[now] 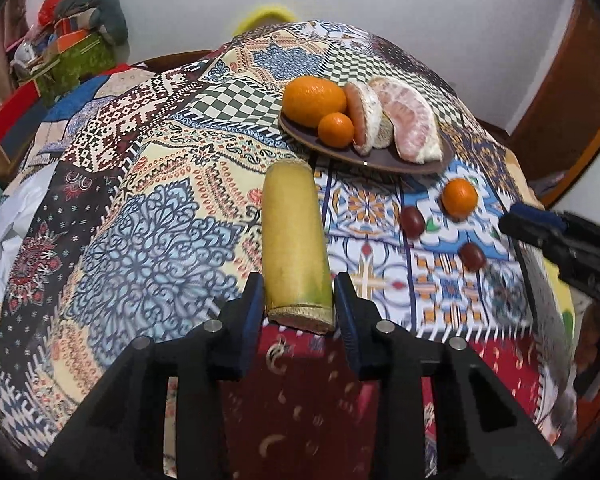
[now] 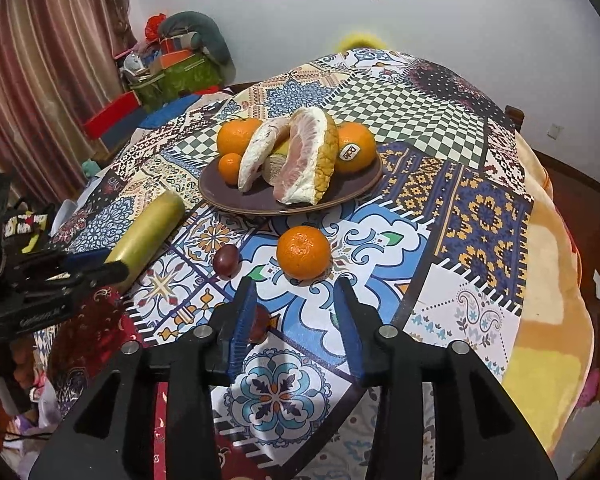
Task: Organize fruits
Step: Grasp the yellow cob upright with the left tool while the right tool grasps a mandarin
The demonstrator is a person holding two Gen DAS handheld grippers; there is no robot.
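Note:
A yellow-green sugarcane piece [image 1: 294,240] lies on the patterned tablecloth, its near end between the fingers of my left gripper [image 1: 296,300], which closes on it. It also shows in the right wrist view [image 2: 148,236]. A dark plate [image 2: 256,200] holds oranges [image 2: 236,134], a small tangerine [image 2: 230,167] and pomelo wedges [image 2: 308,160]. A loose orange [image 2: 303,253] sits just ahead of my open, empty right gripper [image 2: 296,300]. Two dark red jujubes [image 2: 226,261] [image 2: 260,324] lie left of it. In the left wrist view the plate [image 1: 380,160], loose orange [image 1: 459,197] and right gripper [image 1: 540,232] show.
The table is round, its cloth [image 2: 480,216] hanging over the edges. A pile of boxes and bags [image 2: 172,68] stands by the curtain at the back left. A yellow blanket [image 2: 548,320] lies at the table's right edge.

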